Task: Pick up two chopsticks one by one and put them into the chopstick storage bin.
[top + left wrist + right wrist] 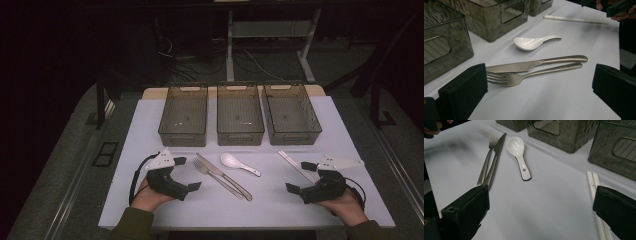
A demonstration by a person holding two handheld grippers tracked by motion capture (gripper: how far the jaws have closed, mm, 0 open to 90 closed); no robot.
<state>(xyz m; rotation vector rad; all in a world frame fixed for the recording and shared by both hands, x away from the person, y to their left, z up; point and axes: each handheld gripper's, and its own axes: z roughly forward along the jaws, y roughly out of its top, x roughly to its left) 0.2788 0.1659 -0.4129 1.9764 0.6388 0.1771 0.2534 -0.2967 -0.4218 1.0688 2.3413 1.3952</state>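
Bins come first — three smoky plastic bins (240,120) stand in a row at the table's (150,200) far side, all bare inside. Nearer the person than that row lie, from its left end to its right, a fork (216,178) and knife (225,176) side by side, a white spoon (239,163), and white chopsticks (295,165). Sorting looks not yet begun. Left gripper (183,174) sits just left of the fork, right gripper (300,177) just beside the chopsticks — both with jaws spread wide, gripping and touching nothing. Next, I judge, one must drop over a utensil and close on it; the flat pieces will want a low, square approach.
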